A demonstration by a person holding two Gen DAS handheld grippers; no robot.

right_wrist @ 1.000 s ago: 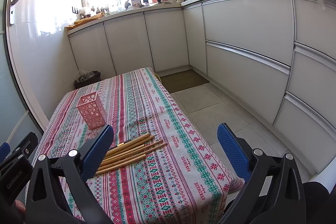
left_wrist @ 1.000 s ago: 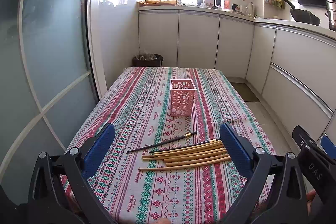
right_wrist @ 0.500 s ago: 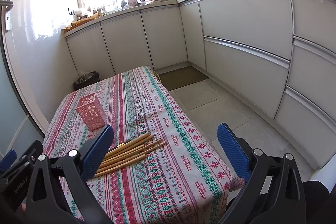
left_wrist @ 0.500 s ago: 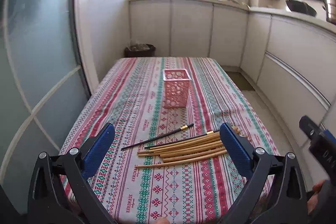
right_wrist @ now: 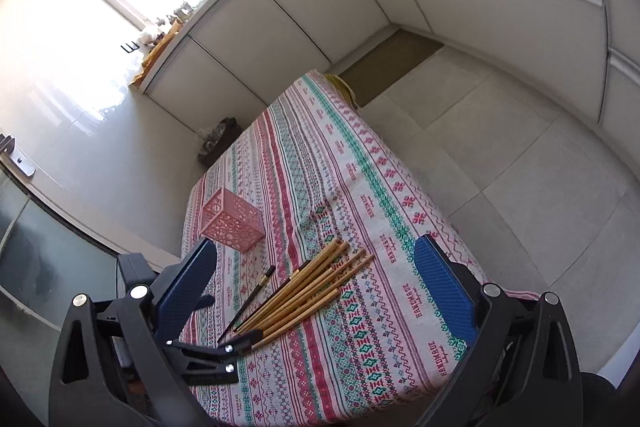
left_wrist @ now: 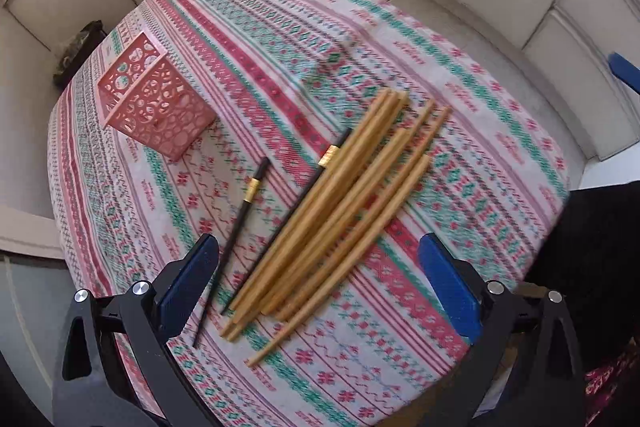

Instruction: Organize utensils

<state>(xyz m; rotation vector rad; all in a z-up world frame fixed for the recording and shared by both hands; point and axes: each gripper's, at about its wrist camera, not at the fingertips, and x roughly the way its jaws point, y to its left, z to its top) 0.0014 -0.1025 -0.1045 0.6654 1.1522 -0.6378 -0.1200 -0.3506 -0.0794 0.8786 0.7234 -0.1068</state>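
You are holding the left gripper [left_wrist: 320, 279] low over the near end of the chopsticks, its jaws standing wide apart with nothing between the blue pads [left_wrist: 188, 279]. At the far left of the surface [left_wrist: 460, 131], which is covered by a red, green and white patterned cloth, a pink perforated holder [left_wrist: 154, 103] is standing upright and apart from the sticks. Just right of it, one black chopstick [left_wrist: 244, 211] with a gold band is lying alone, its thin tip passing beside the left pad. Next comes a second black chopstick [left_wrist: 316, 179], lying against the bundle of wooden chopsticks [left_wrist: 340, 211], which are fanning out slightly at their far ends.

From the right wrist view, you are keeping the right gripper [right_wrist: 316, 287] higher and behind the bundle [right_wrist: 312, 291], its jaws also spread wide and gripping nothing. The left gripper's black frame [right_wrist: 212, 359] is showing at the near tips of the sticks. To the right, pale floor tiles [right_wrist: 500, 147] are running along white cabinets [right_wrist: 480, 11].
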